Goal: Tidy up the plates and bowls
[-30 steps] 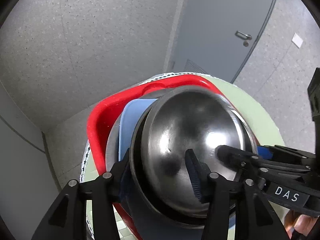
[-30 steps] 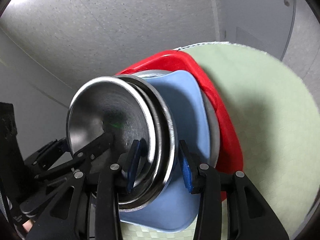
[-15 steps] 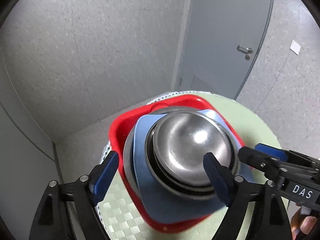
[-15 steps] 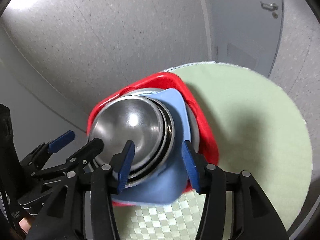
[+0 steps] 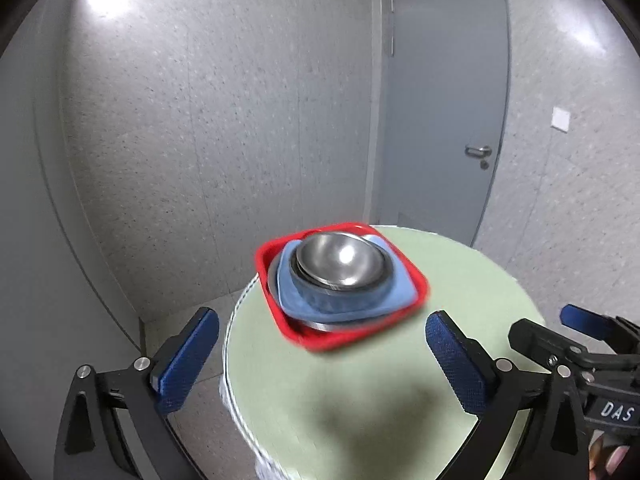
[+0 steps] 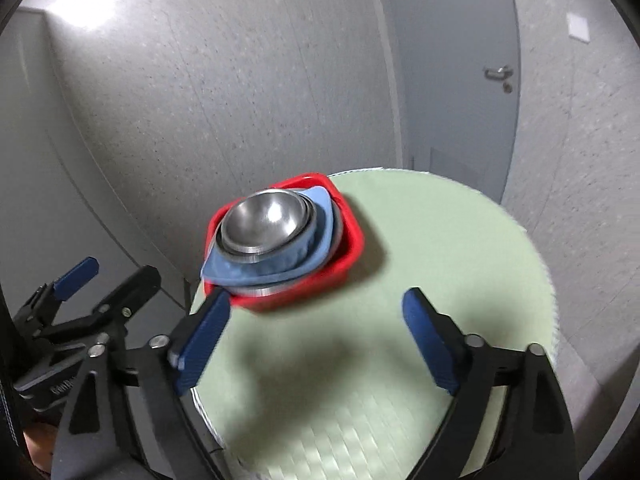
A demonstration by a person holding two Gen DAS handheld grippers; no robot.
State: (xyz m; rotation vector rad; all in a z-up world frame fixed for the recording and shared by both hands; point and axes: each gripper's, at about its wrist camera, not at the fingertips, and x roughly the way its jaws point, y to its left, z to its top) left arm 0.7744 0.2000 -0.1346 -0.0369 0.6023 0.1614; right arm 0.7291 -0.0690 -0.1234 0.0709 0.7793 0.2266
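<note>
Since the earlier frames both grippers have drawn back from the stack and spread wide, letting go of the bowls they had been close around. In the left wrist view the left gripper (image 5: pixel 322 354) hangs well short of the stack with its jaws far apart and nothing between them but bare table (image 5: pixel 472 280). The stack sits at the table's far left edge: a red tray (image 5: pixel 416 284) holds a blue plate (image 5: pixel 290 280), then a steel bowl (image 5: pixel 338 258) nested on top. A metal rim shows under the plate, but how many pieces lie between cannot be told, and motion blur smears the tray's near edge. The right gripper (image 5: pixel 560 328) enters at the lower right, partly cut off by the frame. In the right wrist view the right gripper (image 6: pixel 316 340) also stands wide open and holds nothing; its left pad (image 6: pixel 200 344) appears just in front of the tray (image 6: pixel 352 236) corner, though whether they touch is unclear. The plate (image 6: pixel 326 220) and bowl (image 6: pixel 264 216) sit in the tray, blurred. The left gripper (image 6: pixel 106 274) shows at the lower left, open, its body cut off. A grey door (image 6: pixel 460 60) stands behind.
</note>
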